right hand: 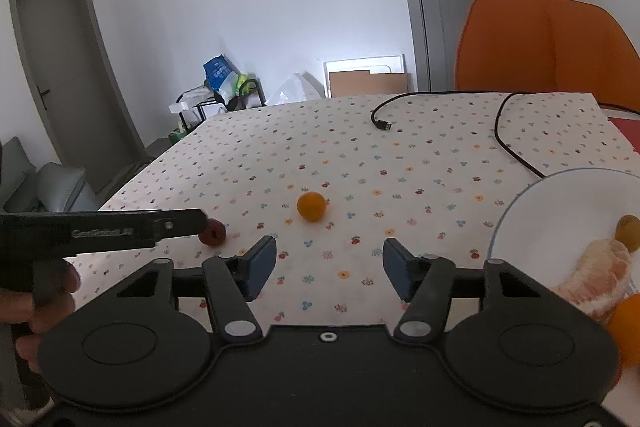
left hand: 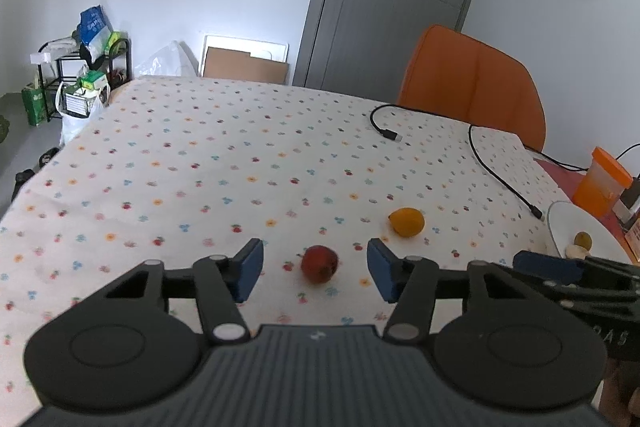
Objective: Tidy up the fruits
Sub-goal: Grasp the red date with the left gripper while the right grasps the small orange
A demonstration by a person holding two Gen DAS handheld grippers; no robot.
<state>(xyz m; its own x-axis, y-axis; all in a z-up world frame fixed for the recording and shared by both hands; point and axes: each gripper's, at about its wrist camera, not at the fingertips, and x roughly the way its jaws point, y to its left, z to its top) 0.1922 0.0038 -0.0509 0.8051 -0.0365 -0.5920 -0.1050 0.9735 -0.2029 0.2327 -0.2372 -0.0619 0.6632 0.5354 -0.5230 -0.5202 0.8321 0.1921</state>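
Plate (right hand: 520, 211) is cut off at 3 o'clock; its peeled orange segments (right hand: 596, 283) are blurred. Left gripper (left hand: 316, 273) is seen half open, empty, red apple (left hand: 319, 263) lying between the fingers, untouched. Right gripper (right hand: 330, 269) is half open, empty, orange (right hand: 311, 205) at 12 o'clock. Black cable (left hand: 500, 175) is trailed across the tablecloth (left hand: 200, 167). Side lettering is unreadable.

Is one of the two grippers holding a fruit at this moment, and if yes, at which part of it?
Nothing is held. The left gripper frames the red fruit on the table, pads not touching it. The right gripper is empty.
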